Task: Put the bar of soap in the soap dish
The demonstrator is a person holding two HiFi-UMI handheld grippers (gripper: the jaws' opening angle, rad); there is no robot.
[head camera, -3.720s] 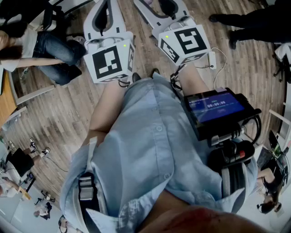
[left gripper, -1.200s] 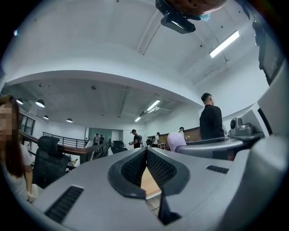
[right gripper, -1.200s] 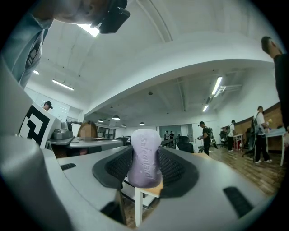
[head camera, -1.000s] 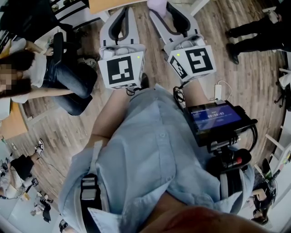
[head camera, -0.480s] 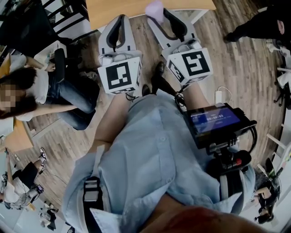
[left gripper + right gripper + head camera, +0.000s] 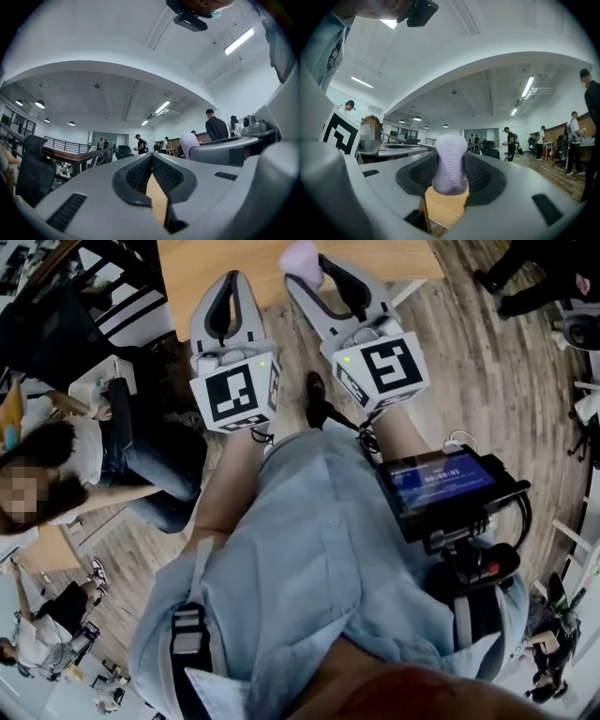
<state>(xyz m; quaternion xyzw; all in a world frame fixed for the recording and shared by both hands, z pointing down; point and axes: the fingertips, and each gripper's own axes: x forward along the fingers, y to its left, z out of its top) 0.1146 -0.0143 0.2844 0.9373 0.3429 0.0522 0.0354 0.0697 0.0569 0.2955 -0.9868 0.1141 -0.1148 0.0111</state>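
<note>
Table [image 6: 187, 268], soap [image 6: 450, 165] in right gripper [image 6: 450, 157]

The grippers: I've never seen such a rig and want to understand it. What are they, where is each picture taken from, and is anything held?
There is no robot here: a person holds a two-jaw gripper in each hand. The head view looks down from the person's head, past the shirt, to a wooden table. Each gripper view looks along that gripper's own jaws. The left gripper is shut on nothing. The right gripper is shut on a purple soap. No soap dish shows.
</note>
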